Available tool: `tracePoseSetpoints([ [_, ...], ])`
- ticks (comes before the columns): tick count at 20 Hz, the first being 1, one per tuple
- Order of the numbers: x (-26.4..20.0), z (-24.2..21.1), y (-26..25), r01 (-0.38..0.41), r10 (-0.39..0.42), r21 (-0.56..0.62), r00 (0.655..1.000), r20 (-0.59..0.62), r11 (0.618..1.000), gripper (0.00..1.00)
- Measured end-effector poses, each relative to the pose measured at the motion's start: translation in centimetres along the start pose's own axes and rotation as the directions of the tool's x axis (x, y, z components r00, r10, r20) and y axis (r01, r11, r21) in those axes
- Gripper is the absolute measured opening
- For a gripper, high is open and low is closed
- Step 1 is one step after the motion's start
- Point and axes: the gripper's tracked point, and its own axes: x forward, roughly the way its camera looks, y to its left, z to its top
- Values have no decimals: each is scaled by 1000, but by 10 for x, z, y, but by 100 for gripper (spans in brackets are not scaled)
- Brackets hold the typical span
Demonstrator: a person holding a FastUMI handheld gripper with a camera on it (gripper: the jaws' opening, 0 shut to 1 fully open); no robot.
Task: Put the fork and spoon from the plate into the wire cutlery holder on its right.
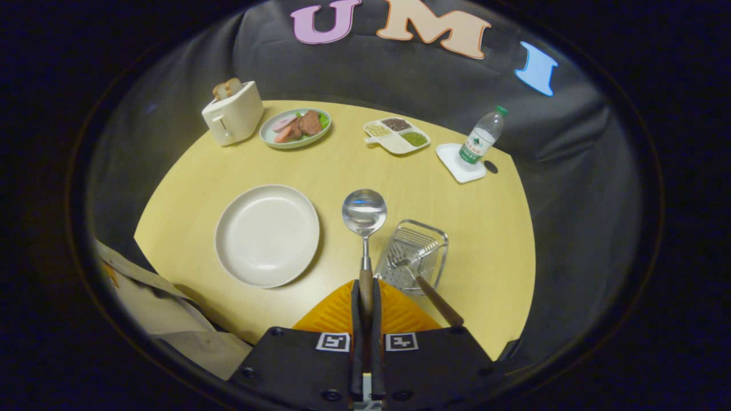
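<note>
Gripper fingers are closed narrow on the spoon, both pressing its wooden handle near the tail end. The bowl of the spoon sticks out ahead of the fingers, above the table, between the plate on the left and the holder on the right.

The fork is already in the holder, tines down in the wire, handle leaning out toward the near right. The plate is bare. I judge the task half done: the spoon is the remaining piece and it is in hand.

Handling notes: the spoon is stiff, a metal bowl on a thin neck with a wooden grip. It looks light, but the bowl end is the heavier one, so held this far back it may pivot or droop if my squeeze eases. The wood should give better friction than the polished metal, so I keep the hold on the handle. The holder is thin wire and probably light; a sideways knock from the bowl could shove or tip it, and the fork handle crowds its near side.

Next move, as I judge it: swing right, tip the bowl down over the far part of the holder, clear of the fork, then let go.
</note>
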Motion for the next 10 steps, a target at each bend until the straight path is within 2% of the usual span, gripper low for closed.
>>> tracePoseSetpoints([
  [6, 2, -24, -35, 19, -19, -5, 993, -113, 1000, 9],
  [10, 8, -30, -49, 37, -37, -4, 988, -149, 999, 9],
])
